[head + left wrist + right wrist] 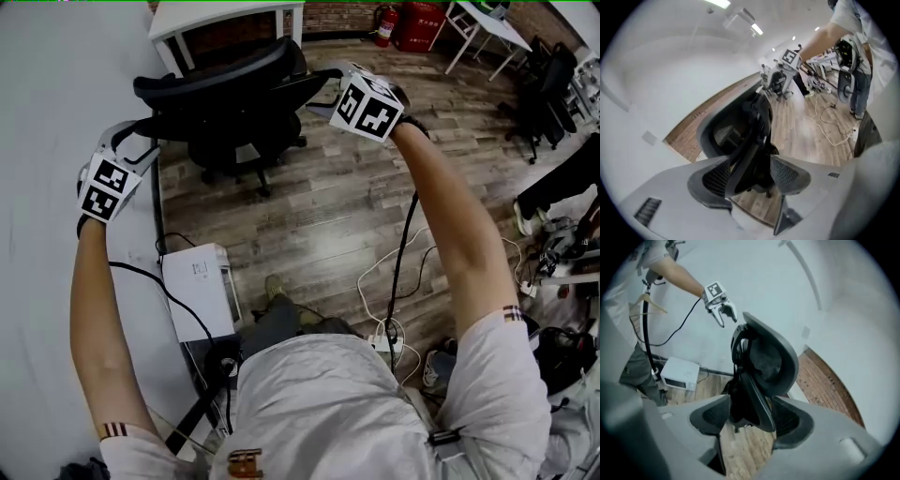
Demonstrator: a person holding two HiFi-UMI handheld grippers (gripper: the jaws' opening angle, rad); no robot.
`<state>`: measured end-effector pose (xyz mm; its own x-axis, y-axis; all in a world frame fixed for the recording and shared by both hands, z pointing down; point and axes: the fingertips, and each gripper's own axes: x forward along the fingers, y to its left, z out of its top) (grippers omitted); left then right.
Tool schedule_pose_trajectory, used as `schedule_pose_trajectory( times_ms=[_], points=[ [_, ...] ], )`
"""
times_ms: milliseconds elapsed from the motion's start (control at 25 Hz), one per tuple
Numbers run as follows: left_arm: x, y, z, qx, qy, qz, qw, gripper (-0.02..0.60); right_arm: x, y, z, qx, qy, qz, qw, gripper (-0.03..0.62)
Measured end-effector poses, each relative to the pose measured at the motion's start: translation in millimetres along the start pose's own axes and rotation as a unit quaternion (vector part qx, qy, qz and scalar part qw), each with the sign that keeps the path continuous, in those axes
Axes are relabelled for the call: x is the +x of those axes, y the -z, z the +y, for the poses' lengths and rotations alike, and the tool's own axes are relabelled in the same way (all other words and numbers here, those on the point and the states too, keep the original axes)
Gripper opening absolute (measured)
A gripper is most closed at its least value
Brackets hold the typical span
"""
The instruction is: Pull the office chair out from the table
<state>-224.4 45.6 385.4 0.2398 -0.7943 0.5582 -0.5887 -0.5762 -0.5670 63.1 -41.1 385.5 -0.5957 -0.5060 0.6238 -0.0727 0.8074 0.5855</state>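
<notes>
Background extinguisher (385,25) beyond office chair (230,89) shows only in head view.

Black all over, that mesh-backed office chair (234,94), on a brown wood-plank floor (328,216) with a pale sheen. At either end of the chair's back, the grey left gripper (141,136) and grey right gripper (323,94) show cubes of black-and-white square markers. Behind the chair are a white-topped table (225,11) and red fire extinguishers (386,25); in front of it, a white box-shaped appliance (199,291).
</notes>
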Motion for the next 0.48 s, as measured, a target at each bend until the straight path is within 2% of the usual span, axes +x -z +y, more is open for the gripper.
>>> schedule_pose_trajectory(
  times_ms=[80,160,240,320,400,480],
  points=[
    [-12,-22,-14,-0.057,-0.011,-0.054,0.9969,0.258,-14,-11,11,0.027,0.012,-0.038,0.999,0.258],
    [-25,-49,-29,-0.119,-0.016,-0.115,0.9861,0.248,-28,-24,23,0.047,0.022,-0.076,0.996,0.255],
    [-37,-76,-43,-0.170,-0.017,-0.176,0.9694,0.228,-40,-40,35,0.069,0.029,-0.116,0.990,0.237],
    [-50,-101,-54,-0.210,-0.019,-0.235,0.9489,0.207,-53,-57,47,0.094,0.037,-0.157,0.982,0.210],
    [-62,-125,-65,-0.238,-0.022,-0.285,0.9282,0.181,-65,-73,58,0.117,0.045,-0.196,0.973,0.174],
    [-72,-145,-75,-0.253,-0.021,-0.322,0.9122,0.159,-75,-89,68,0.139,0.051,-0.232,0.961,0.132]
  ],
)
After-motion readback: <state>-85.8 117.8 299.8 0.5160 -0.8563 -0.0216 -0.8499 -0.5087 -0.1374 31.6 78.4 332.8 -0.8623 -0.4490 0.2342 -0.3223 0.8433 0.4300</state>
